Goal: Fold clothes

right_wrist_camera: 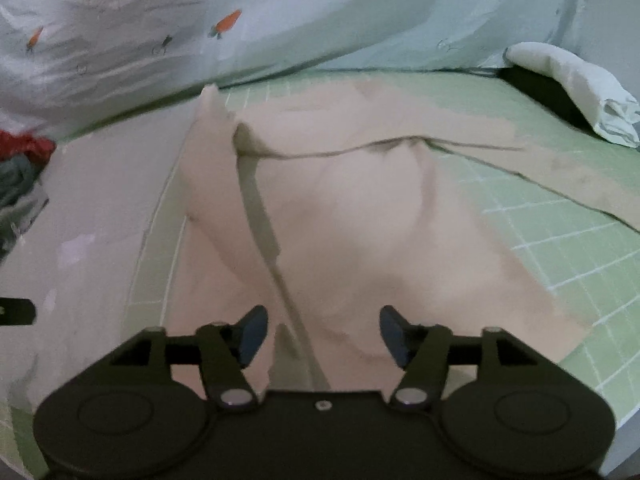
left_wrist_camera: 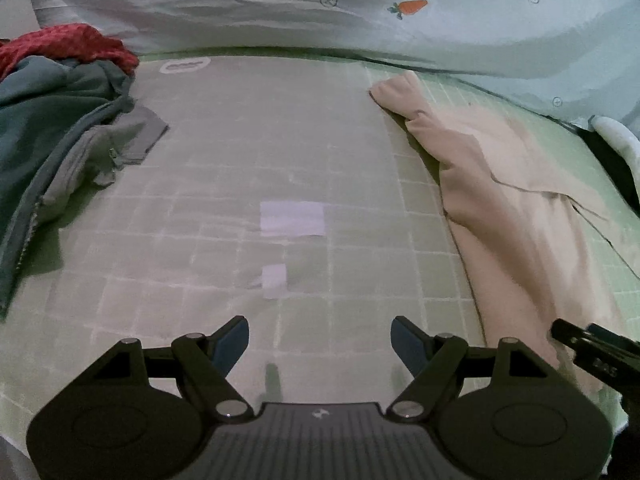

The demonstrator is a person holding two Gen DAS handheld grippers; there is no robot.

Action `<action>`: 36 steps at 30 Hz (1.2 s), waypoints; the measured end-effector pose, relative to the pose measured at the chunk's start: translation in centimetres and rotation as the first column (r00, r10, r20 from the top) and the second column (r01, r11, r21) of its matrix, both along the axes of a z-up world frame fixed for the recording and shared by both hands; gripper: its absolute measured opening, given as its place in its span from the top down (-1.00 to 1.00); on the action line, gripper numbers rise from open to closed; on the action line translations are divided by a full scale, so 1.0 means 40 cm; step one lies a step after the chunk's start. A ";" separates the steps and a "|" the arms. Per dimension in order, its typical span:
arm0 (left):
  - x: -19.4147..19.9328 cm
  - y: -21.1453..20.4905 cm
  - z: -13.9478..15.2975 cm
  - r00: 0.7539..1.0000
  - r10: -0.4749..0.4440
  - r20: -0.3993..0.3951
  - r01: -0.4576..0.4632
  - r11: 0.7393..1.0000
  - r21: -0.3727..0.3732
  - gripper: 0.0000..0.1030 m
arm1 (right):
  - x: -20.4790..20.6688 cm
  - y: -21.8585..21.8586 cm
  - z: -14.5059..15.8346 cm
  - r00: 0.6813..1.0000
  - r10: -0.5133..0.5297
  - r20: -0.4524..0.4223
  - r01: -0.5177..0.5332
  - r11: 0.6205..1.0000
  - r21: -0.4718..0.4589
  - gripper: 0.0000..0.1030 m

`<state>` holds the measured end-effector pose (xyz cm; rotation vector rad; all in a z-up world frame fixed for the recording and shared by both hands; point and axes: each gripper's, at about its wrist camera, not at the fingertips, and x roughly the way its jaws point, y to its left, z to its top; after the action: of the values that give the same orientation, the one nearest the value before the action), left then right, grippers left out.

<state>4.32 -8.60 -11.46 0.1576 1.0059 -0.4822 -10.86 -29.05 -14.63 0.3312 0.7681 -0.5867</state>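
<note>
A pale peach garment (left_wrist_camera: 516,216) lies crumpled on the green grid mat (left_wrist_camera: 240,184), at the right of the left wrist view. In the right wrist view the garment (right_wrist_camera: 360,208) fills the middle, with a fold standing up at its far left. My left gripper (left_wrist_camera: 320,340) is open and empty above bare mat, left of the garment. My right gripper (right_wrist_camera: 324,332) is open and empty, low over the garment's near part. The right gripper's black body (left_wrist_camera: 592,344) shows at the lower right of the left wrist view.
A pile of teal, grey and red clothes (left_wrist_camera: 60,112) lies at the mat's left. A pale quilt with carrot prints (left_wrist_camera: 360,8) runs along the back. A rolled white cloth (right_wrist_camera: 576,84) sits at the far right. Two white patches (left_wrist_camera: 292,218) mark the mat.
</note>
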 end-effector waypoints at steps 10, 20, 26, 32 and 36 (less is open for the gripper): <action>-0.009 -0.162 0.012 0.999 0.036 -0.002 -0.036 0.999 -0.003 -0.55 | -0.041 -0.164 0.046 1.000 0.026 0.000 -0.026 1.000 -0.017 -0.43; 0.018 -0.297 -0.022 0.990 0.137 -0.028 -0.136 0.990 0.034 -0.55 | -0.038 -0.426 0.048 0.998 -0.064 0.017 0.063 0.998 0.024 -0.44; 0.094 -0.361 -0.066 0.979 0.200 -0.043 -0.196 0.977 0.083 -0.55 | 0.010 -0.618 0.019 0.988 -0.146 0.041 0.143 0.988 0.062 -0.44; 0.148 -0.432 -0.102 0.987 0.160 -0.030 -0.153 0.973 0.174 -0.55 | 0.099 -0.792 -0.010 0.986 -0.163 0.020 0.162 0.986 0.048 -0.44; 0.150 -0.447 -0.114 0.989 0.149 -0.016 -0.143 0.969 0.199 -0.68 | 0.156 -0.858 -0.047 0.991 -0.129 -0.024 0.131 0.990 0.056 -0.44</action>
<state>10.33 -26.47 -16.03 0.2521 1.0871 -0.2501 -4.60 -63.37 -16.52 0.4315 0.7882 -0.6923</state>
